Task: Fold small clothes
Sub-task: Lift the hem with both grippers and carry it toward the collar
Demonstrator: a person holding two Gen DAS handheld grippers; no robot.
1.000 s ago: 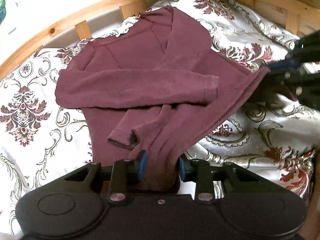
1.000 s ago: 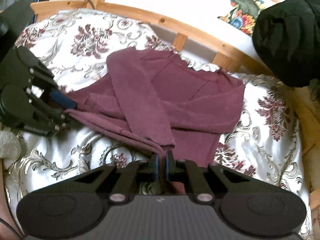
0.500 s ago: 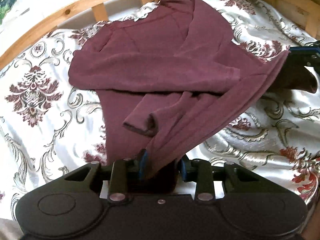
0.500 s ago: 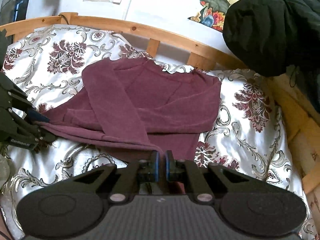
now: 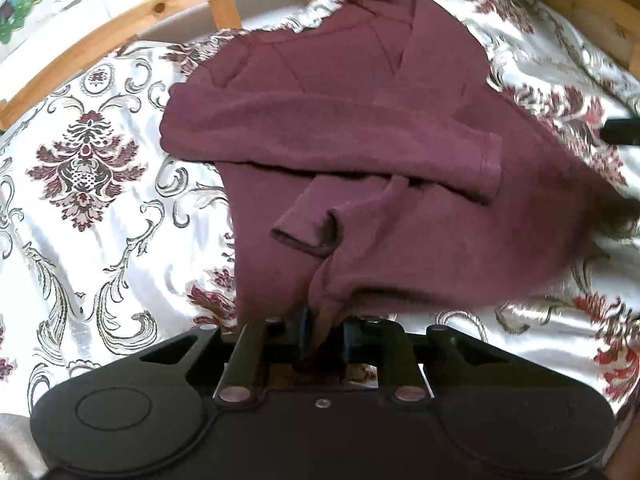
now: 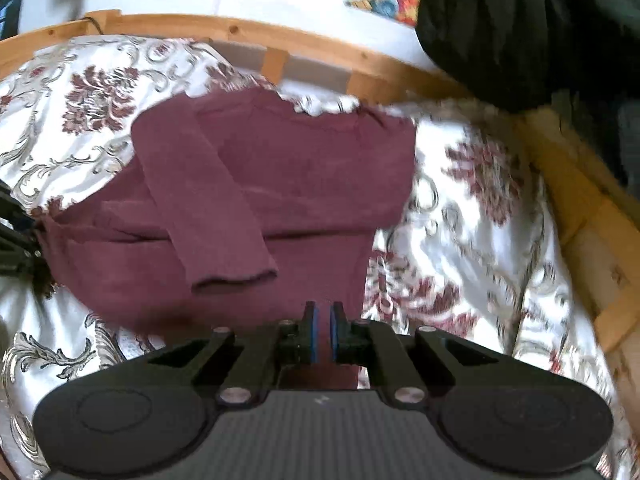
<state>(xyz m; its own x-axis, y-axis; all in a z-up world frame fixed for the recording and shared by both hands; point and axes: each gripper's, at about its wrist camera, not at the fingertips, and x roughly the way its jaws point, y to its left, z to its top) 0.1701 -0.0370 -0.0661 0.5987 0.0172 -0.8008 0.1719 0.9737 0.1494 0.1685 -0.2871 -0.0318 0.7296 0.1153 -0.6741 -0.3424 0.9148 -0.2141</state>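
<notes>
A small maroon sweater (image 5: 360, 148) lies on a floral bedspread with both sleeves folded across its chest. My left gripper (image 5: 323, 330) is shut on a bunched corner of its bottom hem. The hem is lifted and carried over the body, so the lower part drapes forward. In the right wrist view the sweater (image 6: 304, 184) spreads ahead, and my right gripper (image 6: 322, 320) is shut on the other hem corner. The left gripper also shows at that view's left edge (image 6: 16, 236).
A white and maroon floral bedspread (image 5: 88, 208) covers the bed. A wooden bed rail (image 6: 312, 50) runs along the far side. A black garment (image 6: 532, 28) hangs over the rail at the right. A white wall with pictures lies beyond.
Both grippers have moved forward toward the collar with the hem. The lower part of the sweater now lies further over the sleeves.
</notes>
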